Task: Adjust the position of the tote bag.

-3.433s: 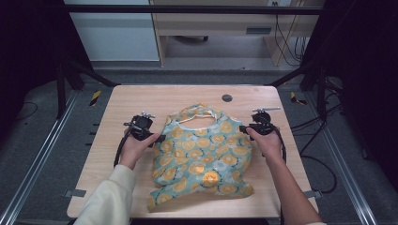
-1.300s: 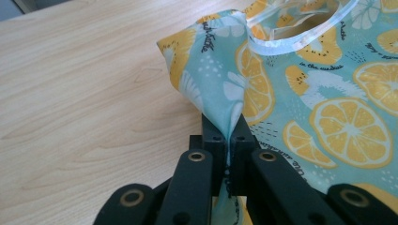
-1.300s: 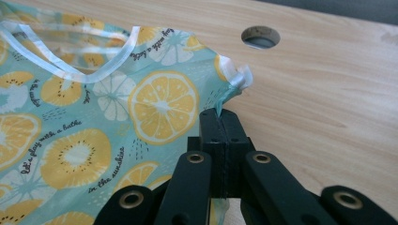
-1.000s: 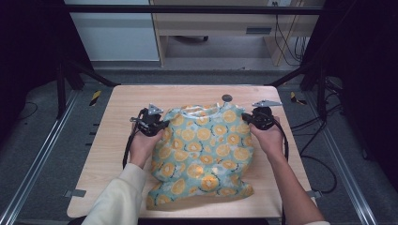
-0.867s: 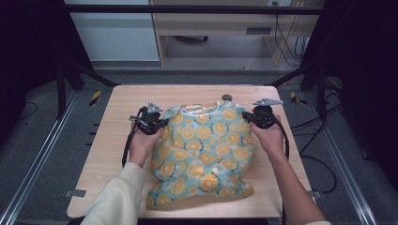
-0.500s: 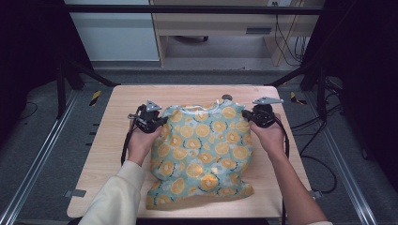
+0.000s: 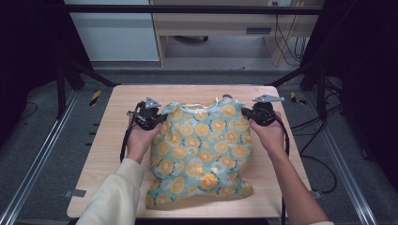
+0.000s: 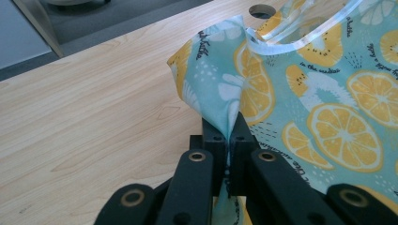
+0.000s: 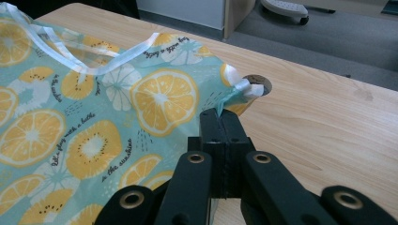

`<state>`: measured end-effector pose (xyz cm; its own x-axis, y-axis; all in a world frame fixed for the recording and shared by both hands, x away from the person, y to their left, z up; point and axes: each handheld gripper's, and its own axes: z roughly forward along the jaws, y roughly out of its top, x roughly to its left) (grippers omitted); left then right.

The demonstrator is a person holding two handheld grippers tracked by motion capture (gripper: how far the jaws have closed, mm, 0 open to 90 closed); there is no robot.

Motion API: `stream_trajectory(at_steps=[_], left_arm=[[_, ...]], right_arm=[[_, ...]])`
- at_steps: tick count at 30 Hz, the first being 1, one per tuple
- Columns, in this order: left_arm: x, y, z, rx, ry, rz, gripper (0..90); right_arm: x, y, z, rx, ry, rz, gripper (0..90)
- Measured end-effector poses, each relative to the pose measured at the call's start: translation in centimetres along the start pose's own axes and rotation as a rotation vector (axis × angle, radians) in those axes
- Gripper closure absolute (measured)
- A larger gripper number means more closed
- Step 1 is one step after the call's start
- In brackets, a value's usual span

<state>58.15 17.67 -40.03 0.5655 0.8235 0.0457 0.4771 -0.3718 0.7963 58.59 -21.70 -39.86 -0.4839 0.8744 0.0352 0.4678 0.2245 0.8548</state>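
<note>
Wooden table (image 7: 108, 154), lemon-print fabric (image 7: 202, 150) spread in the middle. Left gripper (image 7: 157, 117) pinches its 10 o'clock corner, right gripper (image 7: 246, 113) clamps the 2 o'clock corner.

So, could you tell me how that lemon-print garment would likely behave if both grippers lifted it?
The lemon-print garment is probably floppy: it puckers where the left gripper pinches it. It likely sags between that and the right gripper. It looks thin, so probably light.

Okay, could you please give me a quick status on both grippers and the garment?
Left gripper shut on garment, at its shoulder corner. Right gripper shut on the opposite corner. Garment spread flat on table, neckline away from the person. Nothing in the way.
</note>
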Motion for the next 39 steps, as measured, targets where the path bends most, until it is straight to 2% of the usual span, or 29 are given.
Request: stream_trajectory(at_steps=[2,4,8,13,19,24,33,39], left_arm=[[0.2,0.3,-0.2,0.002,0.000,0.006,89.1],[0.2,0.6,-0.3,-0.013,-0.002,-0.005,89.0],[0.1,1.0,-1.1,-0.037,-0.010,-0.002,89.0],[-0.5,1.0,-2.6,-0.045,-0.023,0.035,88.8],[-0.9,1.2,-3.7,-0.064,-0.032,0.041,88.7],[-1.4,1.0,-4.6,-0.083,-0.049,0.065,88.6],[-3.4,-0.3,-6.9,-0.111,-0.090,0.123,88.5],[-4.9,-2.1,-8.4,-0.126,-0.125,0.148,88.3]], right_arm=[[0.0,0.1,-0.1,-0.003,0.001,-0.002,90.0],[-0.1,0.3,-0.3,-0.008,0.001,0.000,90.0],[0.0,0.5,-0.9,-0.032,0.009,0.004,90.0],[0.6,0.4,-2.5,-0.072,0.032,-0.012,90.0],[1.2,0.0,-4.0,-0.097,0.044,-0.025,90.0],[1.4,-0.4,-5.0,-0.113,0.055,-0.030,90.0],[2.5,-2.0,-7.6,-0.142,0.092,-0.060,90.0],[3.7,-3.6,-9.4,-0.159,0.123,-0.077,90.0]])
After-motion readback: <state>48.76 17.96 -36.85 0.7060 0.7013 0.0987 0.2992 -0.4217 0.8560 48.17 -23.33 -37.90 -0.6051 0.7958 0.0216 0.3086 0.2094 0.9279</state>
